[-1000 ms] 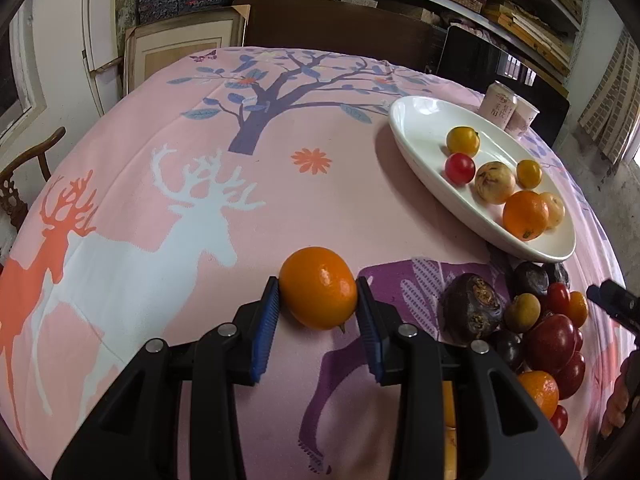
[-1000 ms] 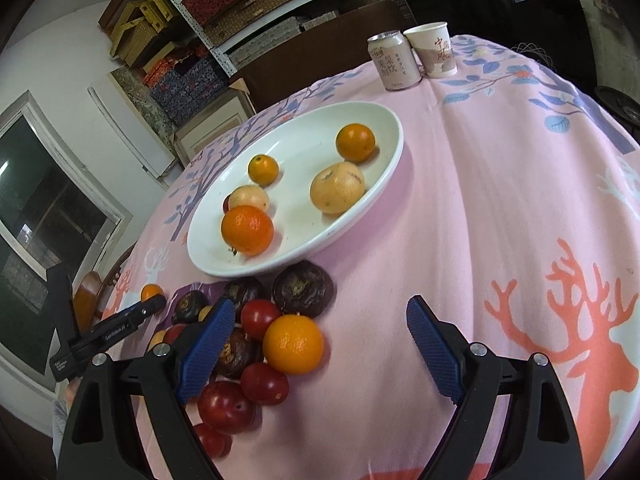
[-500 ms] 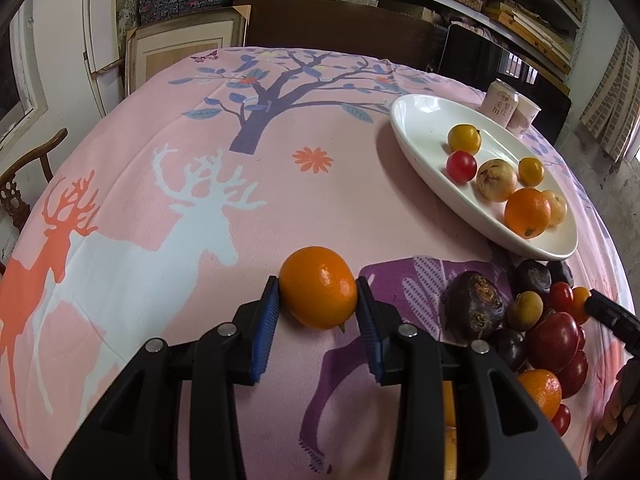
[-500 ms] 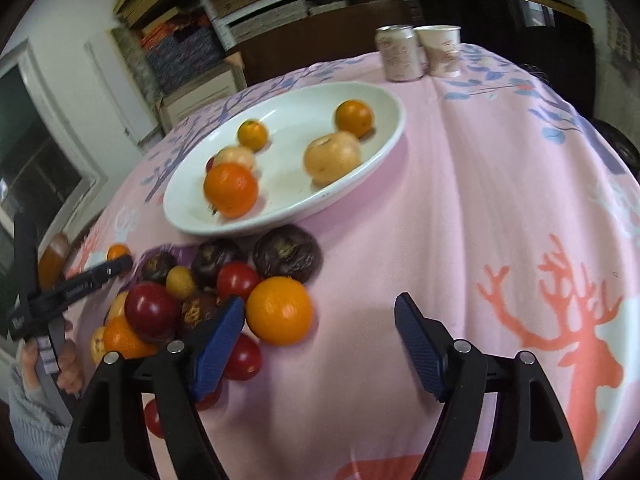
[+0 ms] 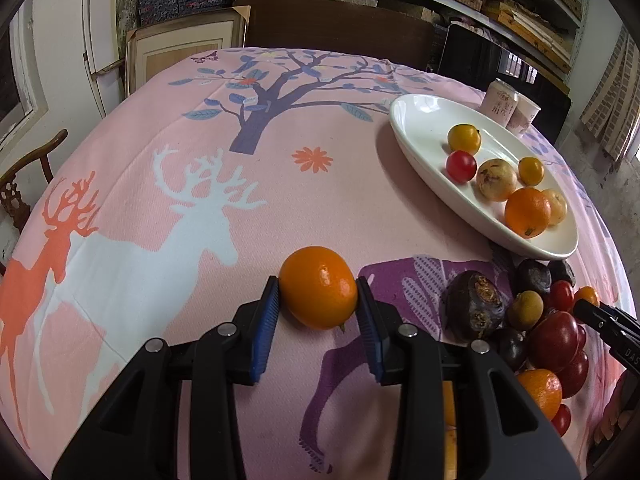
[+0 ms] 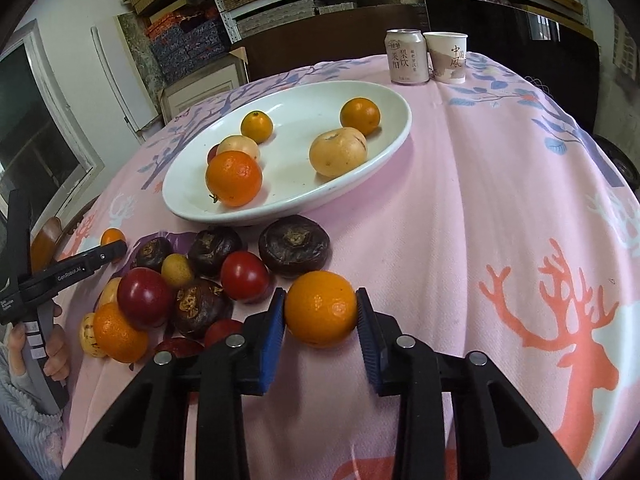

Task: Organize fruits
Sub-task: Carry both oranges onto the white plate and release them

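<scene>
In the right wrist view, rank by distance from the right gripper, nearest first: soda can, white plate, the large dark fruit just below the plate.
From the right gripper:
1. Large dark fruit, just beyond the fingertips, slightly left.
2. White plate, mid-table behind it.
3. Soda can, far edge, beside a paper cup.

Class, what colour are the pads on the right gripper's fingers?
Blue pads, ribbed, on black fingers; clearest in the right wrist view.
</scene>
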The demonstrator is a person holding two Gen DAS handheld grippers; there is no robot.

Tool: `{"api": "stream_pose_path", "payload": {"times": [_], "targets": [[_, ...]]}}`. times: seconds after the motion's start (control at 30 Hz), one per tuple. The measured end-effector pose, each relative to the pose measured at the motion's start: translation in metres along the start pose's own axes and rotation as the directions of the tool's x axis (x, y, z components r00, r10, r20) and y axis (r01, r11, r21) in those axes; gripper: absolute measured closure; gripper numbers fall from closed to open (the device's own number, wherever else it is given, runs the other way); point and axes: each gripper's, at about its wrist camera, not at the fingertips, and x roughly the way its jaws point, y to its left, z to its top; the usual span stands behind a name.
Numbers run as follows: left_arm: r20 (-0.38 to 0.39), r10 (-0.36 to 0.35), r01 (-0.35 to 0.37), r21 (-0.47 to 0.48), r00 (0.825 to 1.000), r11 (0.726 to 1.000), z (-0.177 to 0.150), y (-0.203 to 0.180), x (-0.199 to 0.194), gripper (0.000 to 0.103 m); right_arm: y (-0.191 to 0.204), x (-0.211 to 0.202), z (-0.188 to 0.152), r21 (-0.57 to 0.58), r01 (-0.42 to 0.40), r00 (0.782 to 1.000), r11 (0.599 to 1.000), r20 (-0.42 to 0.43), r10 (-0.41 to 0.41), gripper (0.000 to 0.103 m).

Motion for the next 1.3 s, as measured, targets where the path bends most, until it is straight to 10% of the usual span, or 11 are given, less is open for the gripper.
{"api": "stream_pose_path", "payload": {"times": [0.53,1.03,1.3], "targets": [[0.113,-0.118,0.114,0.041,0.987,0.993,0.058,-0.044,-0.034,0.066,-0.004,-0.021,0.050,0.060,-0.072,0.992,0.996,0.111,0.066,0.068],[0.004,-0.121,0.120,0.085,0.993,0.989,0.121,-0.097,0.066,0.066,0.022,0.049,0.123,0.012,-0.062,0.994,0.998,0.088,0.061,0.062],[0.030,-0.161,0.160,0.048,0.986,0.986,0.115,-0.082,0.049,0.037,0.015,0.022,0.109,0.025,-0.064,0.982,0.998,0.178,0.059,0.039]]}}
